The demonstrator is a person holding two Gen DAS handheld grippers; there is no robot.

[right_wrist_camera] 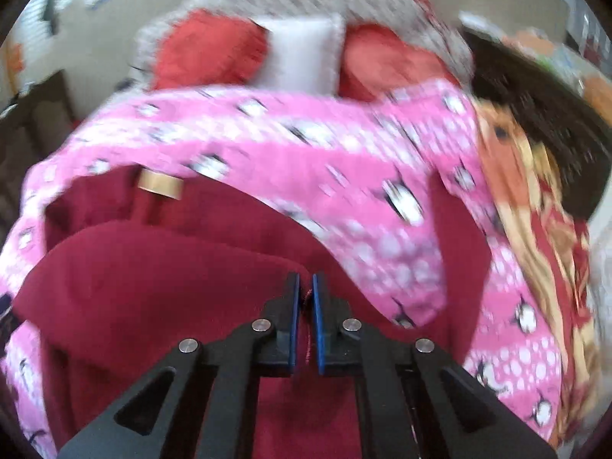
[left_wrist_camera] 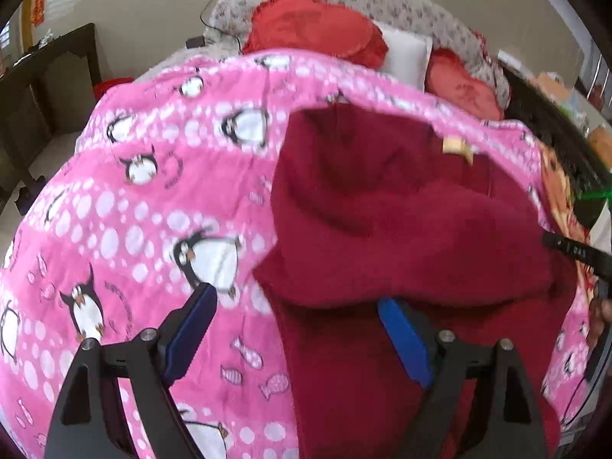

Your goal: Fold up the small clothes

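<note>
R tool clamped on maroon garment; L tool spread wide over it, penguin blanket beneath, red cushions behind

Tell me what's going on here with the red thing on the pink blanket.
A person with a gripper in each hand is folding a dark red fleece garment on a pink penguin blanket. The right gripper is shut on a pinch of the red fabric. The left gripper is open over the garment's edge, one finger on either side of it, holding nothing.
</note>
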